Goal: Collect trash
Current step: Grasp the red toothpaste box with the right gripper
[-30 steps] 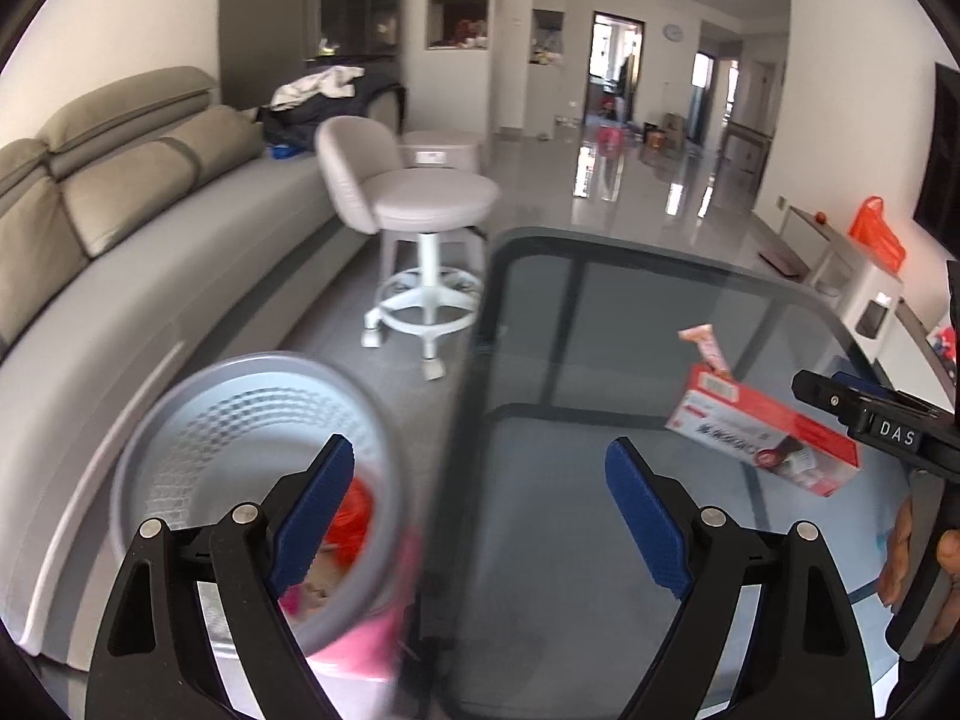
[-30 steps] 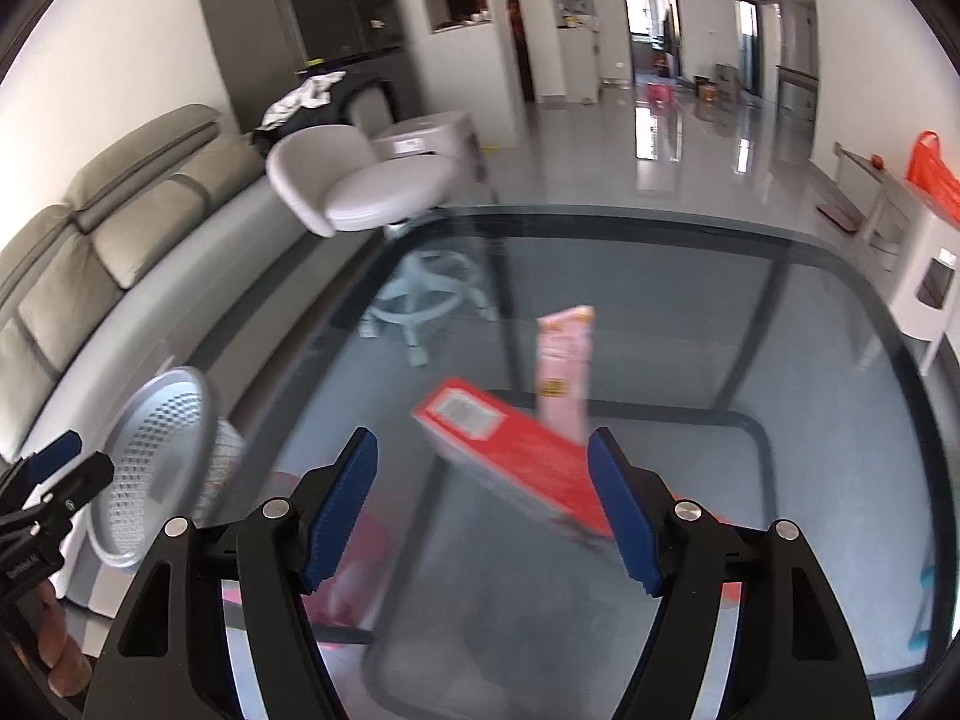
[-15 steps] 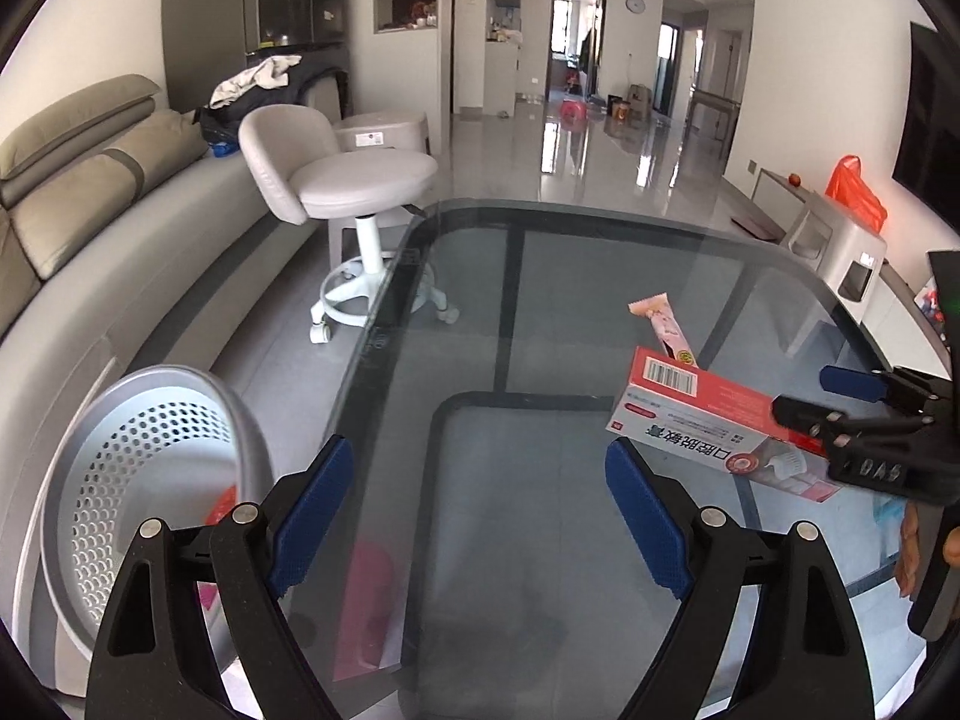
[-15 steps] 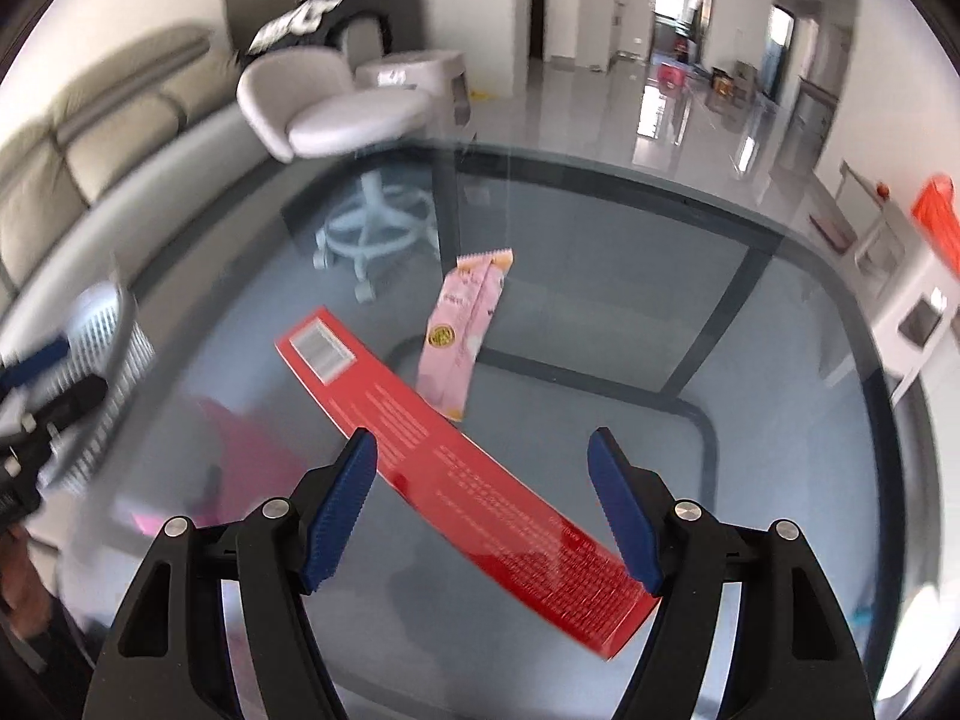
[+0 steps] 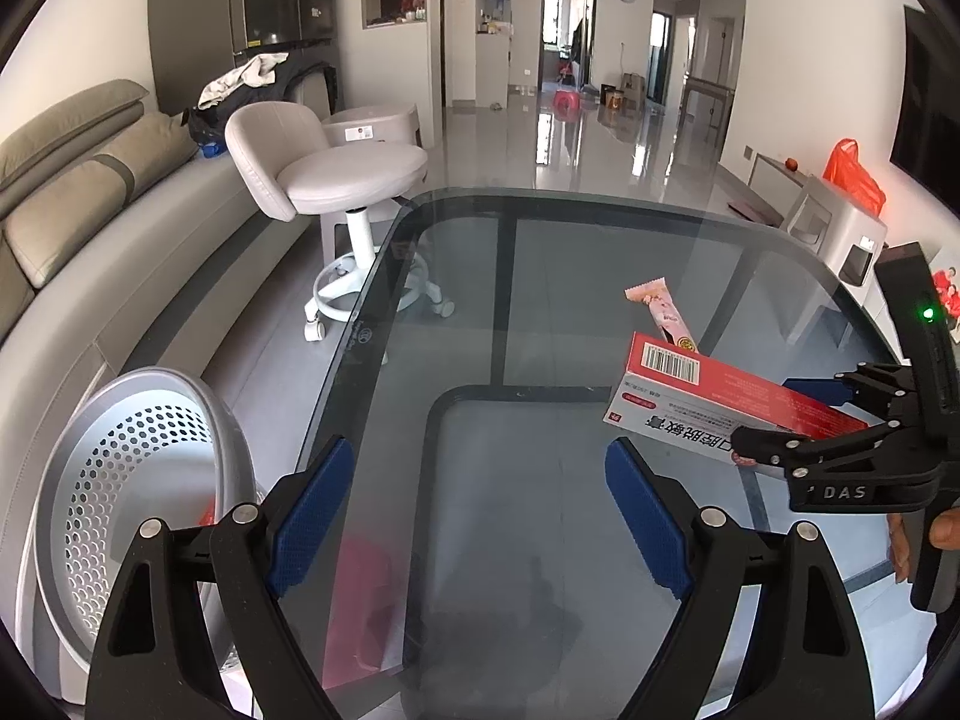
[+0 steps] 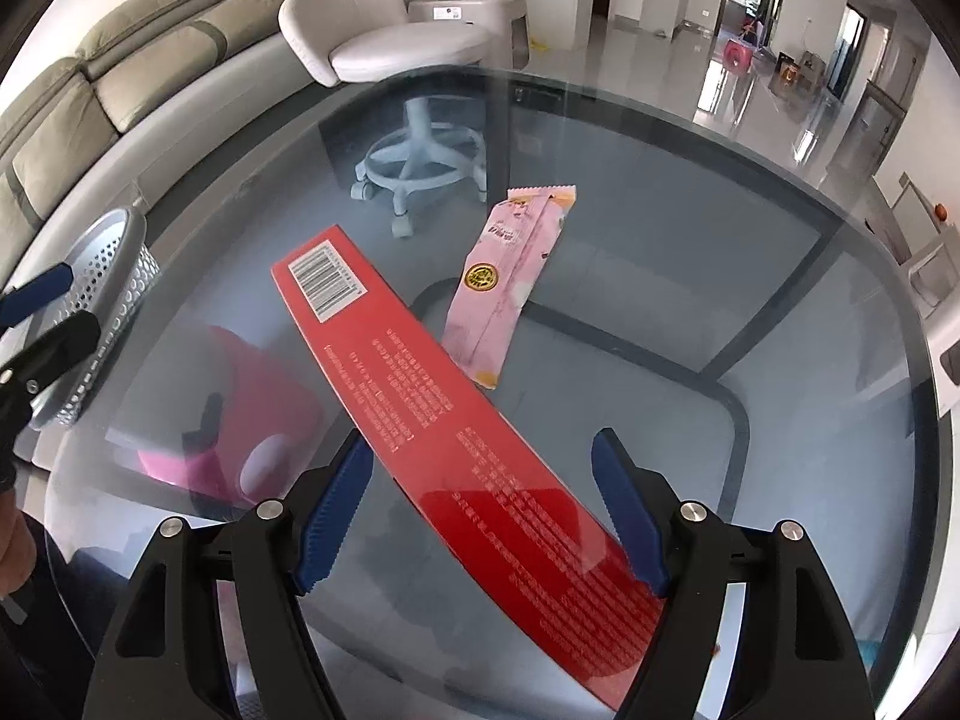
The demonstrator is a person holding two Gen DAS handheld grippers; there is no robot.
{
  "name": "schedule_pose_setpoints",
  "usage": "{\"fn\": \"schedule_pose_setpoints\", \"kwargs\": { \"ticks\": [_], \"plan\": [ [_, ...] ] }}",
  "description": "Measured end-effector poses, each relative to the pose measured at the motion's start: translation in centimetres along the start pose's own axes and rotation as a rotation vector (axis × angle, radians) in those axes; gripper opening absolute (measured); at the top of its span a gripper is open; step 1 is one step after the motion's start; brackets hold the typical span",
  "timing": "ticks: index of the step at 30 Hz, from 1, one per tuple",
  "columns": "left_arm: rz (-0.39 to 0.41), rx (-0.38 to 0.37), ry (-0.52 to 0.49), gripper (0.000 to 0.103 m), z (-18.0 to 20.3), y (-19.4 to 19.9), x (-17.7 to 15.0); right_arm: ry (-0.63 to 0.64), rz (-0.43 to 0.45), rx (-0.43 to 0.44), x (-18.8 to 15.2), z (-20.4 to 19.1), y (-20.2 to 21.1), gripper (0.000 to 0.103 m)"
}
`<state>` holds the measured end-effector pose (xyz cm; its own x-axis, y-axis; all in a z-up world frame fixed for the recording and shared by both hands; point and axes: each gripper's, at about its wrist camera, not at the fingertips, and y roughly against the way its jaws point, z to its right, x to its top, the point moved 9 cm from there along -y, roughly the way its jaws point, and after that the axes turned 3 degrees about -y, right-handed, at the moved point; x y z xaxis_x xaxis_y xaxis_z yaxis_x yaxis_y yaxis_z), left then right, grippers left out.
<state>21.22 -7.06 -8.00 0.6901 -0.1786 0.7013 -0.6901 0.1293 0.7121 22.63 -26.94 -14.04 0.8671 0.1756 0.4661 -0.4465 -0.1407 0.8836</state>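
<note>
A long red box (image 6: 444, 420) lies flat on the glass table (image 6: 780, 276), with a pink snack wrapper (image 6: 510, 282) beside its far end. My right gripper (image 6: 480, 510) is open and straddles the box near its near end; in the left wrist view (image 5: 774, 414) its fingers sit either side of the box (image 5: 708, 390). The wrapper (image 5: 660, 312) lies behind the box. My left gripper (image 5: 480, 510) is open and empty above the table's near left part. A silver perforated bin (image 5: 126, 492) stands on the floor left of the table.
A white swivel stool (image 5: 342, 180) stands by the table's far left corner. A grey sofa (image 5: 72, 228) runs along the left. A pink object (image 6: 240, 408) shows under the glass. A white cabinet (image 5: 840, 228) is at the right.
My right gripper has dropped towards the table and moved over the red box, so its fingers now straddle it. My left gripper has swung right, away from the bin.
</note>
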Motion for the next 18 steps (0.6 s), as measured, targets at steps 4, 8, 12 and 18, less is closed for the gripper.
{"fn": "schedule_pose_setpoints", "kwargs": {
  "ticks": [4,8,12,18],
  "plan": [
    [-0.002,0.003,0.003,0.084,-0.1,-0.1,0.0,0.024,-0.02,-0.002,-0.4,-0.7,-0.8,0.072],
    [-0.005,-0.004,0.009,0.084,-0.2,-0.1,0.0,0.066,-0.053,-0.031,-1.1,-1.6,-2.0,0.065],
    [0.002,0.003,0.003,0.084,-0.3,0.2,0.0,0.043,-0.047,-0.01,-1.5,-2.0,-2.1,0.045],
    [0.006,0.008,0.021,0.084,-0.9,0.4,0.1,-0.036,-0.02,-0.01,-2.1,-1.7,-1.0,0.036]
  ]
}}
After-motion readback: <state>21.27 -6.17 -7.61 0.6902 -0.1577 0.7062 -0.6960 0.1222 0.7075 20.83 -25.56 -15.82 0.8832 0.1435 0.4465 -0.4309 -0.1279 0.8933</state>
